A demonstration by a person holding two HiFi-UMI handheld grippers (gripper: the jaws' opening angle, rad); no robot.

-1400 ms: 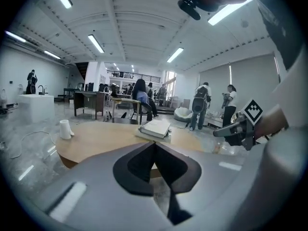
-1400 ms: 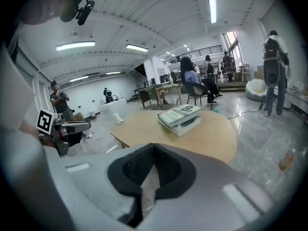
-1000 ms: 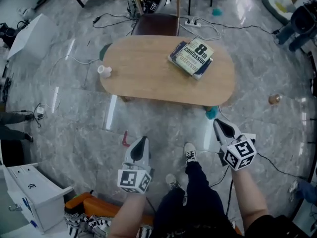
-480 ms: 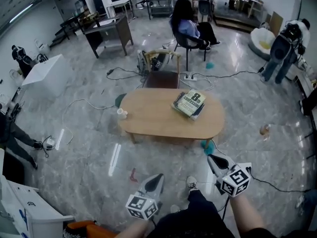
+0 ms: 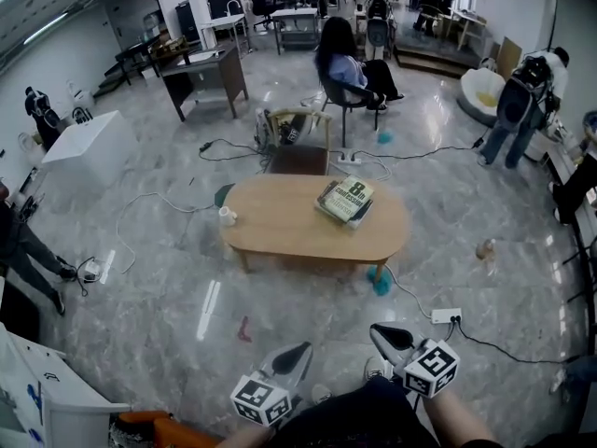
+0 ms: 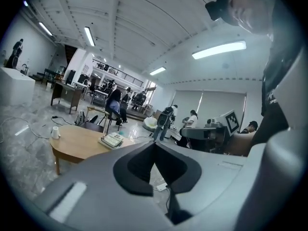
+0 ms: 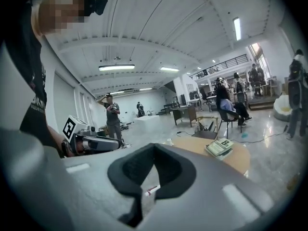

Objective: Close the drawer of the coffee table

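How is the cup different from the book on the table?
The cup is small and plain white; the book is bigger, with large print on its cover. The cup stands upright at the left end of the table; the book lies flat nearer the right. Both rest on the tabletop.

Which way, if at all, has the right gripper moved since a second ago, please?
Yes. The right gripper has drawn back from the coffee table, widening the floor gap between them.

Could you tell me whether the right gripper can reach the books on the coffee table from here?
Probably not: the right gripper is near the person's legs, with open floor between it and the coffee table bearing the books. Nothing tall blocks the way, but stepping closer seems needed.
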